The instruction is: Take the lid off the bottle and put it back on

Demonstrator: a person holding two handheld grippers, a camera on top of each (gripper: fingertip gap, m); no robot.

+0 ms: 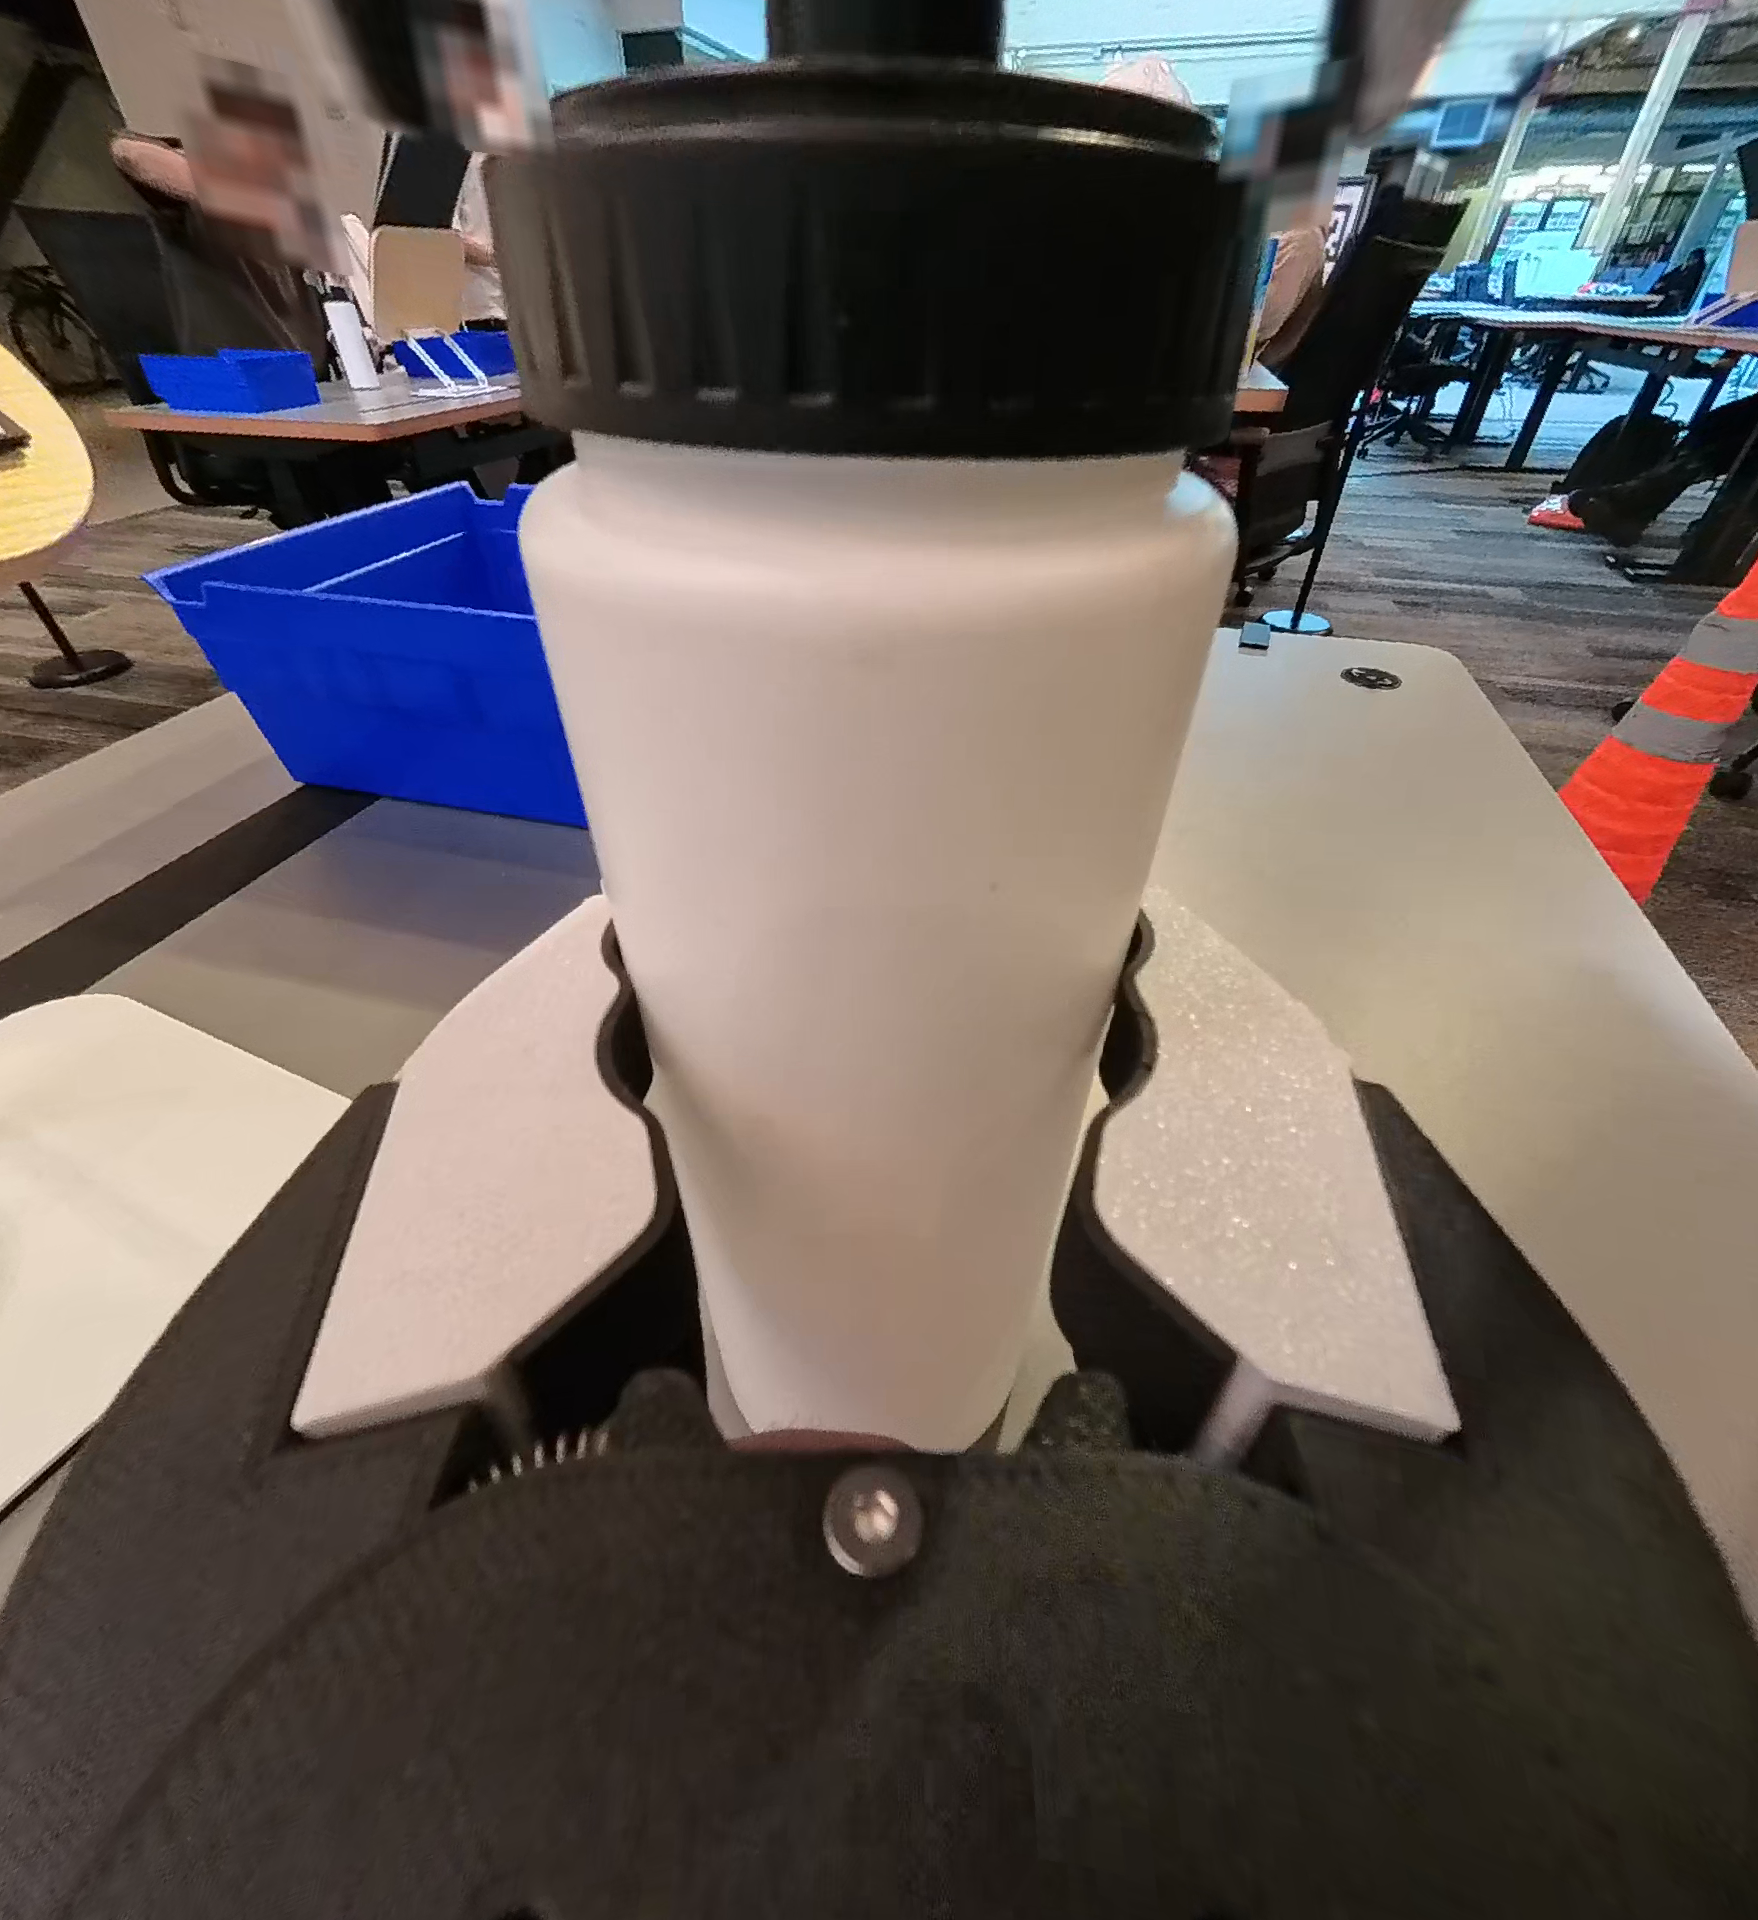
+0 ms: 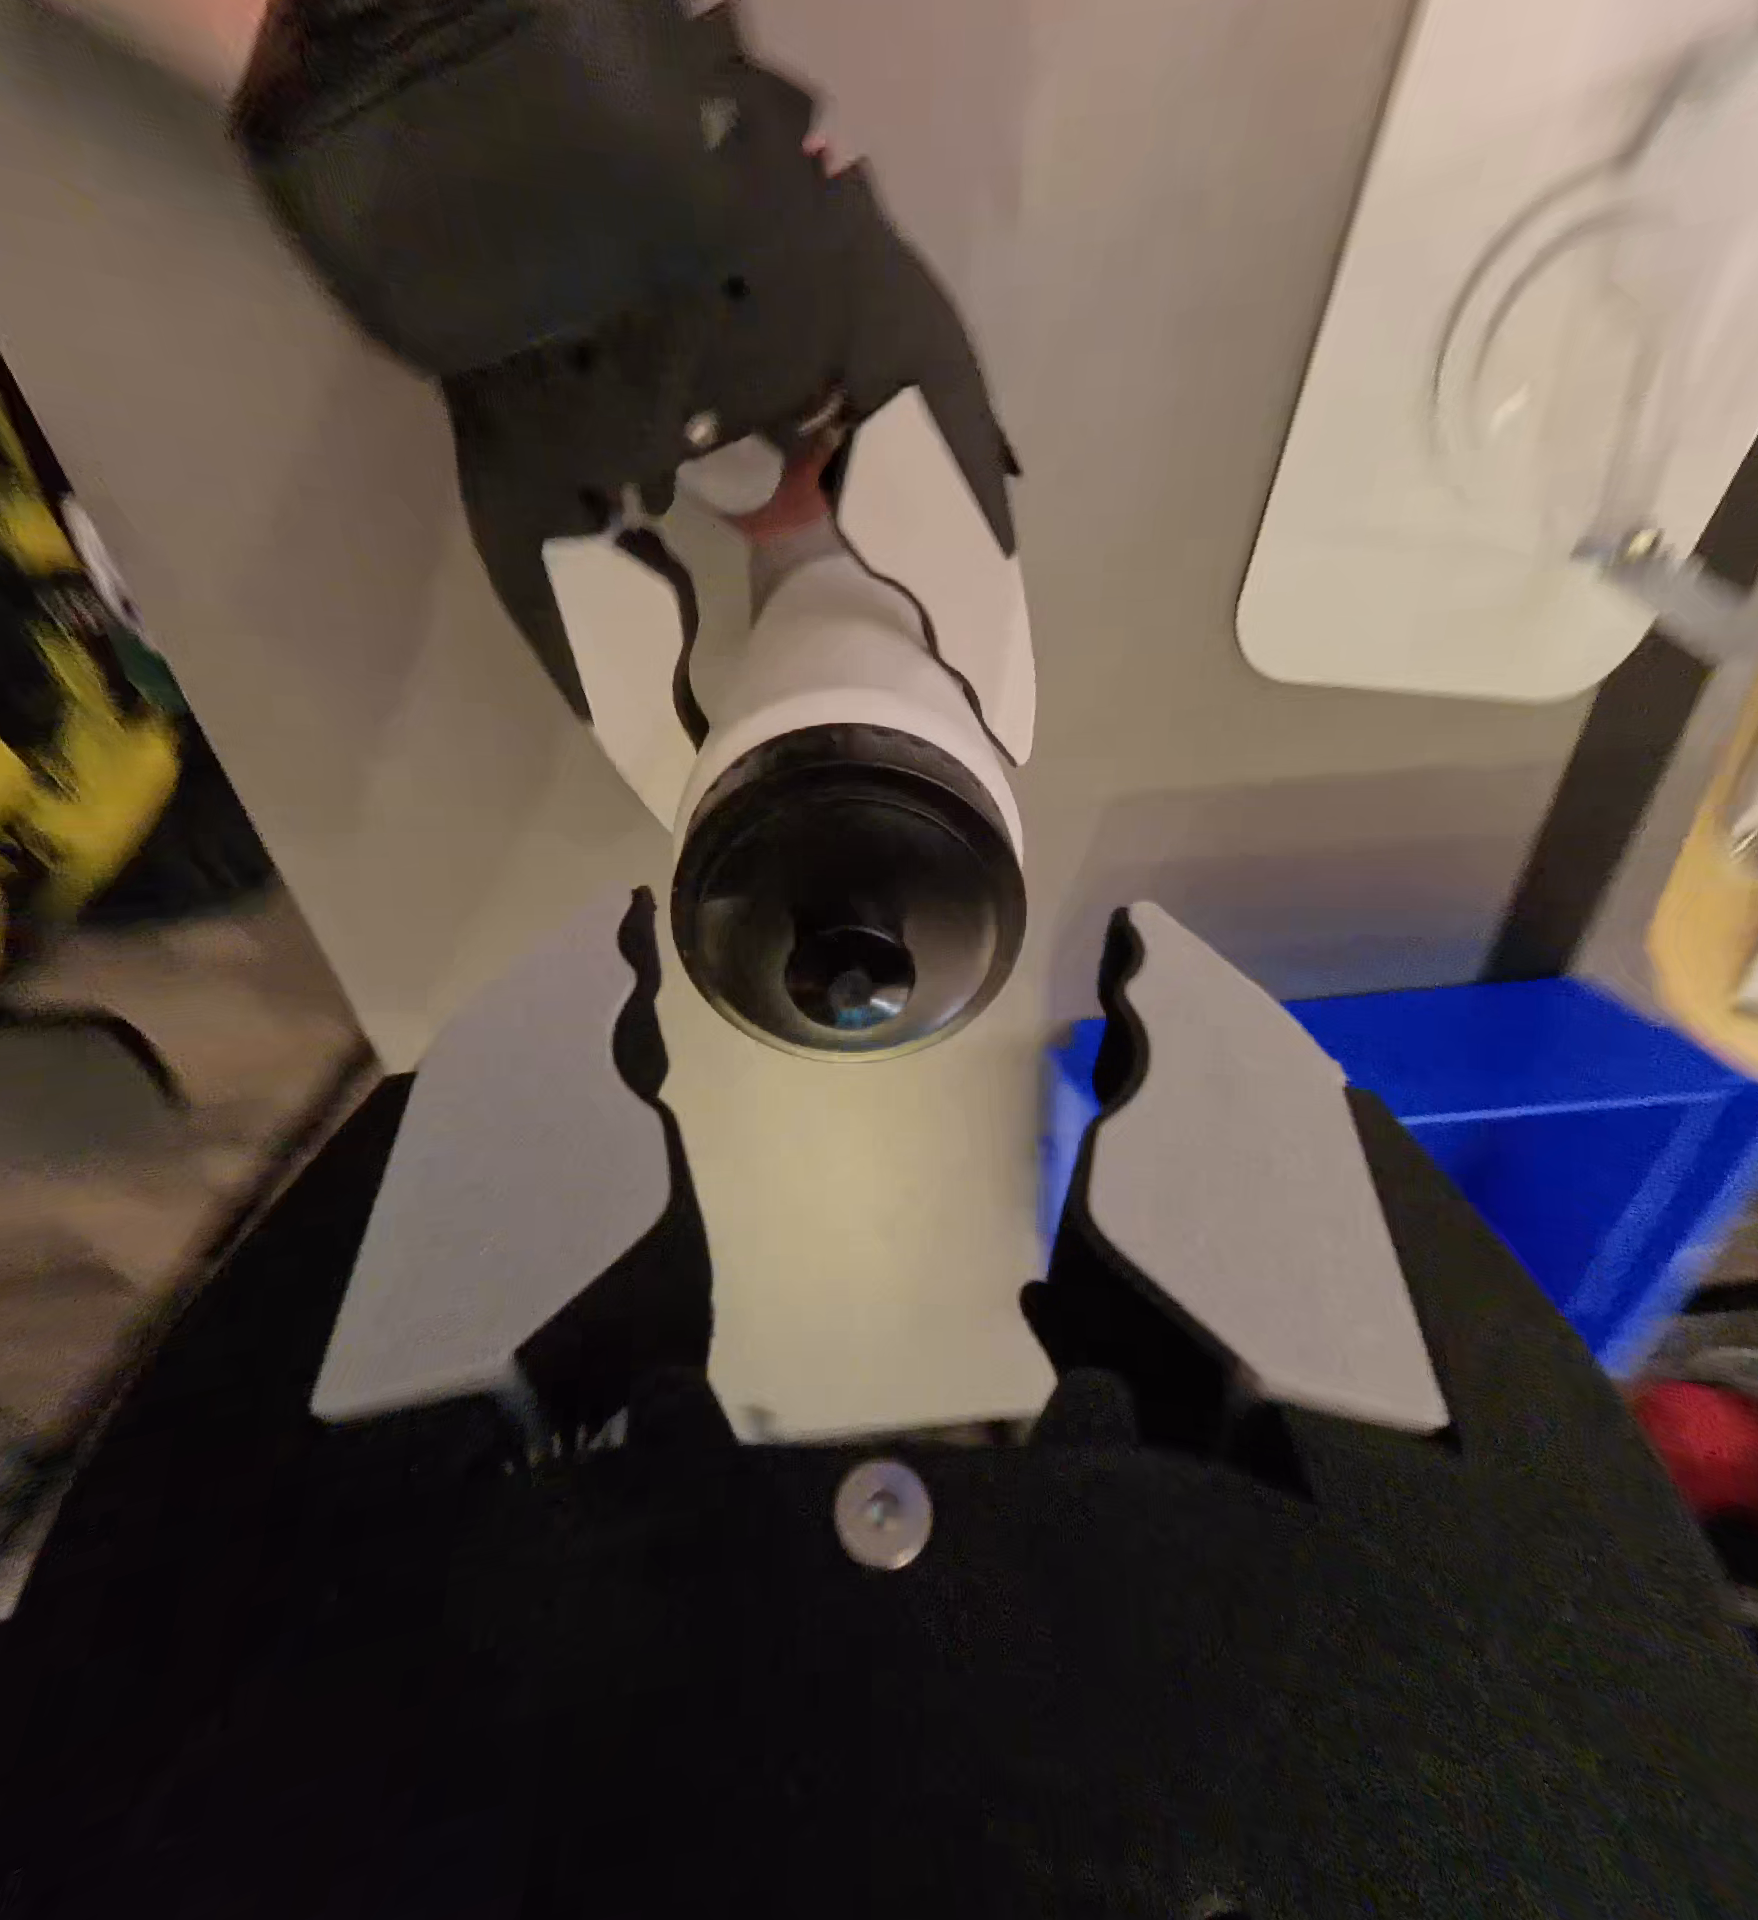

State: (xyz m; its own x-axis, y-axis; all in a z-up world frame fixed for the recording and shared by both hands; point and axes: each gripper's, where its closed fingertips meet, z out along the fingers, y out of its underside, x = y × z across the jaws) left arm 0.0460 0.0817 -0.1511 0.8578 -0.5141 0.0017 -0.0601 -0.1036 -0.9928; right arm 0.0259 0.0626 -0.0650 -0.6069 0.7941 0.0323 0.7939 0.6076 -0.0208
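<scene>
A white bottle with a black ribbed lid on top stands upright between the fingers of my left gripper, which is shut on its lower body. The right wrist view looks down on the same bottle and its lid, with the left gripper clamped around the body. My right gripper is open, above the lid, with its fingers spread on either side of it and not touching it.
A blue bin sits on the grey table behind the bottle; it also shows in the right wrist view. A white mat lies on the table. An orange cone stands on the floor to the right.
</scene>
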